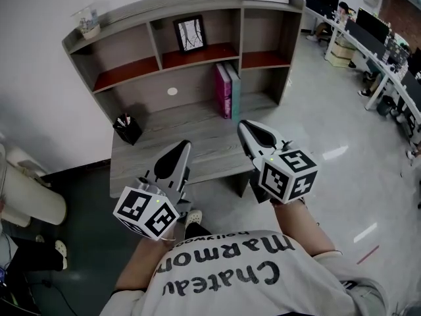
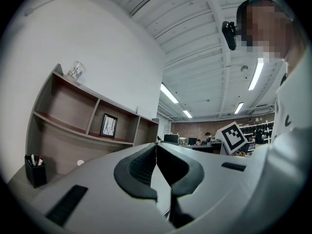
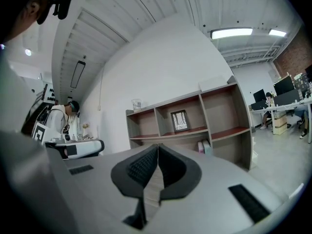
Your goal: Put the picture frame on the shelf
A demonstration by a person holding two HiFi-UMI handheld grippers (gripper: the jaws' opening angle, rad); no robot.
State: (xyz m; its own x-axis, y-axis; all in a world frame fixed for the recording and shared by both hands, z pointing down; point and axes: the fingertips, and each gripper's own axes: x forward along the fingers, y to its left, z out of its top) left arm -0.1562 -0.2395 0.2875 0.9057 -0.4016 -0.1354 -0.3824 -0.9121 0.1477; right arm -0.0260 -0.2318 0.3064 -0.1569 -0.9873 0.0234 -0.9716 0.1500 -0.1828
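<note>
The black picture frame stands upright in the middle compartment of the grey shelf unit, on its red-brown board; it also shows as a small frame in the left gripper view and as a frame in the right gripper view. My left gripper hovers over the desk's front edge, shut and empty. My right gripper hangs beside it to the right, also shut with nothing between its fingers. Both are well short of the shelf.
Two books, pink and teal, stand on the desk under the shelf. A black pen holder sits at the desk's left. A glass jar rests on the shelf top. Office desks with monitors line the right.
</note>
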